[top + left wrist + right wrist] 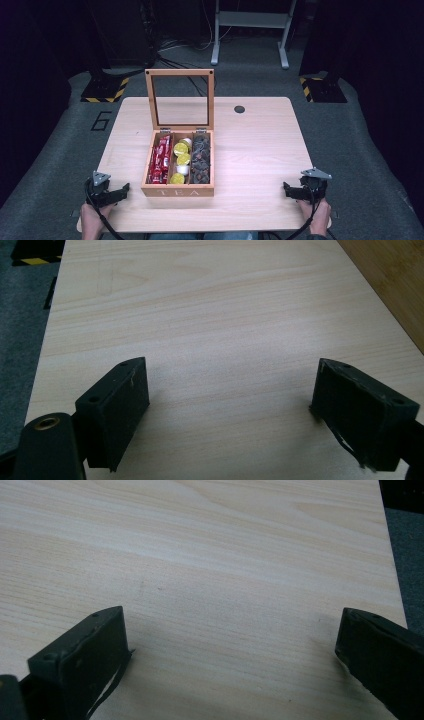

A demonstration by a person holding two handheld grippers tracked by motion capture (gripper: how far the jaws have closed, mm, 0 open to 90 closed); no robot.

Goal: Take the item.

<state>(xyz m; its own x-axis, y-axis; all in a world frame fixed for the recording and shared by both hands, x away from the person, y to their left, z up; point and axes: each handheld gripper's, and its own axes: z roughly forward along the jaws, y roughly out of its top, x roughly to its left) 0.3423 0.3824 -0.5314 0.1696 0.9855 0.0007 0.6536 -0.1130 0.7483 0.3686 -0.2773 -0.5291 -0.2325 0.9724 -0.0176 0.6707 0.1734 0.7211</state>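
Note:
A wooden tea box (178, 190) marked TEA stands at the middle of the table with its glass lid (180, 100) propped upright. Inside lie red packets (160, 160) at the left, yellow capsules (181, 159) in the middle and dark items (201, 159) at the right. My left gripper (120, 192) rests near the table's front left corner, left of the box, jaws wide apart over bare wood (230, 385). My right gripper (291, 191) sits near the front right corner, likewise open with nothing between its jaws (230, 640).
The light wooden table (260, 150) has a round dark cable hole (239, 109) at the back right. Grey carpet surrounds it, with black stands with yellow-black striped bases (105, 90) behind and a white frame (250, 30) at the far back.

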